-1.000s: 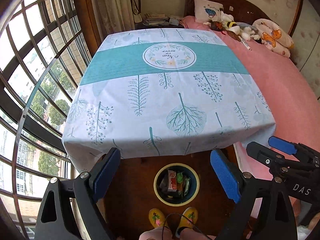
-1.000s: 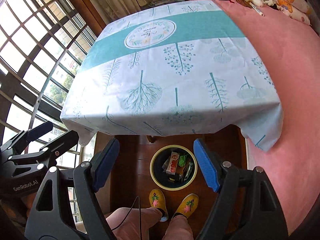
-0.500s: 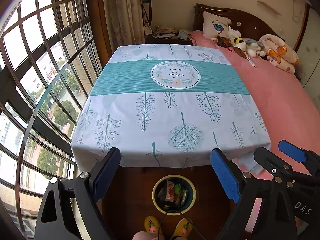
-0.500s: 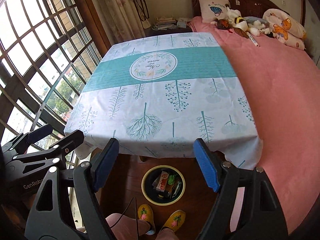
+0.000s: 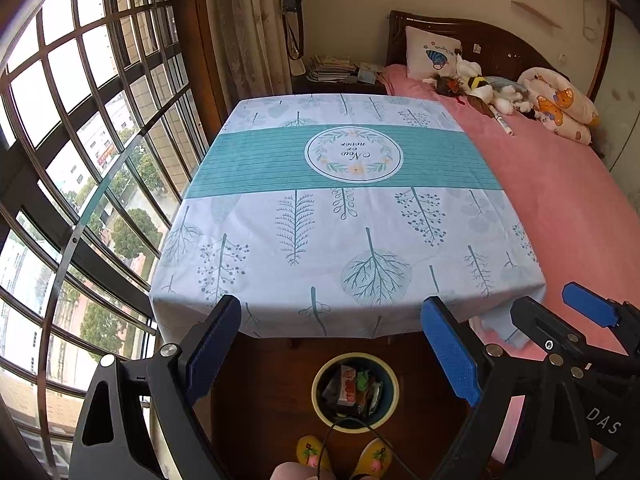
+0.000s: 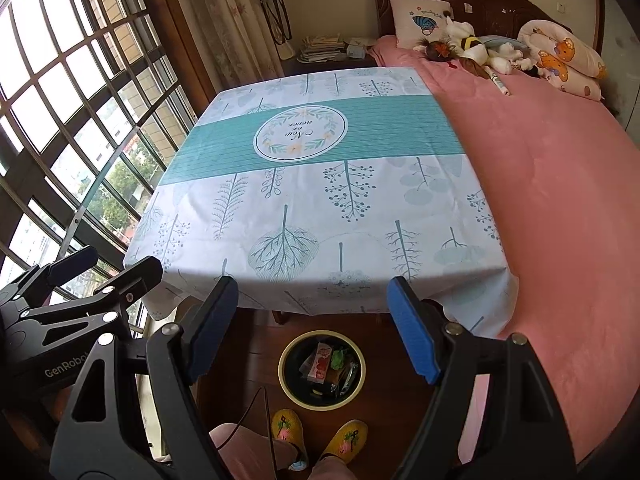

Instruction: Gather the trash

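A round bin [image 5: 394, 394] with a yellow rim stands on the wooden floor below the table's near edge; it also shows in the right wrist view [image 6: 285, 376]. Inside lie several wrappers, one red and white [image 5: 347, 388] [image 6: 319, 366]. My left gripper [image 5: 334, 354] is open and empty, held above the bin at the table's near edge. My right gripper [image 6: 312, 330] is open and empty, beside the left one. Each gripper shows in the other's view: the right [image 5: 560, 328], the left [image 6: 104, 276].
A table under a white and teal tablecloth [image 5: 352, 216] [image 6: 320, 184] fills the middle. A pink bed [image 5: 560, 184] with pillows and plush toys lies to the right. A barred window [image 5: 80, 160] runs along the left. My yellow slippers [image 6: 316, 436] stand by the bin.
Both grippers have risen and tilted up, away from the bin. The table top and the room beyond show more fully; the bin looks smaller and lower in both views. Both stay open.
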Tool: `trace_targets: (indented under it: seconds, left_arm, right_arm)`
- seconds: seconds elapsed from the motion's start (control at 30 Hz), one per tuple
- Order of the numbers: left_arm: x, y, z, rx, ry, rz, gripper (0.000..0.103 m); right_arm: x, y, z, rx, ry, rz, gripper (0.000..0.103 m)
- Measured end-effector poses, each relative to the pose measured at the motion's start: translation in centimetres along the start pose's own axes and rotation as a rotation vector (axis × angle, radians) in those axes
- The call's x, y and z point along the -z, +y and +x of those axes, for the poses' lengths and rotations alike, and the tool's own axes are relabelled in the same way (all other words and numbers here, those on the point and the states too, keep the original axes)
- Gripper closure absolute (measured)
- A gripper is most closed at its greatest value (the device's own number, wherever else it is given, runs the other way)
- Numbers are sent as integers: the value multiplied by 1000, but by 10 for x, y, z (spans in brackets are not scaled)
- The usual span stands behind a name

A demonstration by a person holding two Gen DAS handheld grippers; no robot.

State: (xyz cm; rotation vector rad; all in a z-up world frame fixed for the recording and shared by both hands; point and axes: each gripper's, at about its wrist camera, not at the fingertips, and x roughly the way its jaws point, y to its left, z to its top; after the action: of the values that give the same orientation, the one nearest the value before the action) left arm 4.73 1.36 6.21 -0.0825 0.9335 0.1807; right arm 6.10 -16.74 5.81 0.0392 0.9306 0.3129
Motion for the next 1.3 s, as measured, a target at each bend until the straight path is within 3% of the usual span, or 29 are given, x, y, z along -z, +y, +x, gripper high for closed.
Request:
trace_targets:
  seconds: [1.3]
  left_arm:
    - [14, 3, -1, 0, 27, -1, 11]
  right_arm:
    - [16, 7, -2, 9, 15, 16, 28]
